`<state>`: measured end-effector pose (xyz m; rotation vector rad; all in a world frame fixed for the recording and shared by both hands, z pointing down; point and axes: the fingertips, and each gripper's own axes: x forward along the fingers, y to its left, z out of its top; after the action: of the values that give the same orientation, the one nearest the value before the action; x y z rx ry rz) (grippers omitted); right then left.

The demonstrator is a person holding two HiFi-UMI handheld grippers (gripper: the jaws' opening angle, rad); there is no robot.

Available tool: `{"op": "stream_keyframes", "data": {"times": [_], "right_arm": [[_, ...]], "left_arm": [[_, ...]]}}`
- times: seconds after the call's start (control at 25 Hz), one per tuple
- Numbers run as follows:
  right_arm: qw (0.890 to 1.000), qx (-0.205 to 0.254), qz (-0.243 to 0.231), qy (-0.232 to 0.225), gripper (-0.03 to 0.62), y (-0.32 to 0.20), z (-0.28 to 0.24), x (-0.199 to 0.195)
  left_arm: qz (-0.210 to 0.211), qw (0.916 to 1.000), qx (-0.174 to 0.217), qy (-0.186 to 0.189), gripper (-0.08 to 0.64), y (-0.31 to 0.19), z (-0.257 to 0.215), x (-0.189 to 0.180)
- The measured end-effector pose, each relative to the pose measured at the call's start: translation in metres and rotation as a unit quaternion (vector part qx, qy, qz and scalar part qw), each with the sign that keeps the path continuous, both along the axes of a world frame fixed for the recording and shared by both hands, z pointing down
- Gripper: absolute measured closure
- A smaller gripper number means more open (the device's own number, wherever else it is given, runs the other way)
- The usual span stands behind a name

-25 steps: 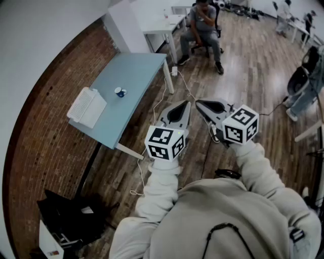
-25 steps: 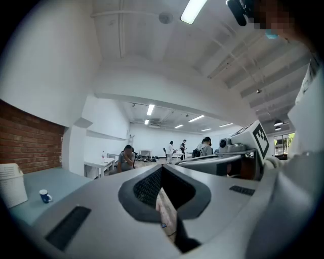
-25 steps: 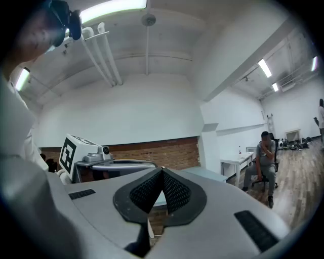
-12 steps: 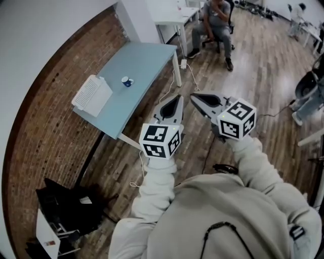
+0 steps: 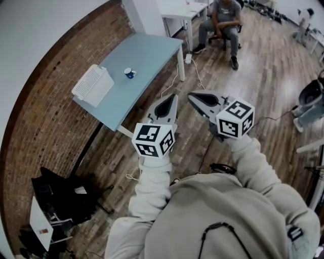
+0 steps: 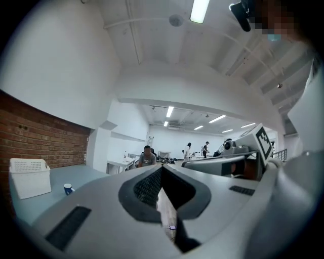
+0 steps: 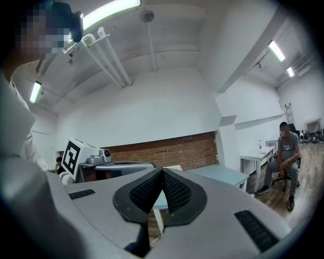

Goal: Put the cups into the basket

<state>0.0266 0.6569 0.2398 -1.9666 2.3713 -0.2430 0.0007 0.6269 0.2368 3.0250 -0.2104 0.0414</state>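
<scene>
The person's light sleeves (image 5: 152, 187) extend forward over a wooden floor (image 5: 263, 76), each hand carrying one tool at a level attitude.

Left gripper (image 5: 173, 97): jaws are together along their full length, with nothing between the pads (image 6: 148, 186). Its marker cube (image 5: 154, 139) sits at the near end.

Right gripper (image 5: 192, 94): jaws are together, tip to tip, and empty; its own view confirms that the pads (image 7: 173, 191) meet. Its marker cube (image 5: 235, 118) sits just right of the left one. The two tools are side by side, near each other but not touching.

A white cable (image 5: 195, 76) runs across the floor beyond the tips.

Further out and to the left stands a light-blue table (image 5: 152, 53) against a brick wall (image 5: 45, 101). A blue cup (image 5: 130, 73) stands upright on the tabletop, well apart from both tools. The white basket (image 5: 92, 86) sits on the same table, to the left of the cup and apart from it, at the wall side.

At the far end, a person (image 5: 225, 15) sits on a chair beside a white table (image 5: 182, 10).
</scene>
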Motion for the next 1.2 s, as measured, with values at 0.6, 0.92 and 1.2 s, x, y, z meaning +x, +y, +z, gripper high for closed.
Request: {"op": "stream_keyframes", "data": {"times": [0.6,0.92,1.2], "right_arm": [[0.996,0.007,-0.076,-0.048,0.584,-0.066,0.020,-0.017],[0.998,-0.015,-0.055,-0.030,0.584,-0.163,0.036,0.026],[0.997,-0.028,-0.065,-0.030,0.586,-0.280,0.032,0.059]], "left_arm": [[-0.061,0.9978,-0.007,-0.027,0.565,-0.071,0.025,-0.040],[-0.061,0.9980,0.000,-0.017,0.565,-0.176,0.034,-0.005],[-0.085,0.9959,-0.024,-0.020,0.565,-0.296,0.044,0.024]]}}
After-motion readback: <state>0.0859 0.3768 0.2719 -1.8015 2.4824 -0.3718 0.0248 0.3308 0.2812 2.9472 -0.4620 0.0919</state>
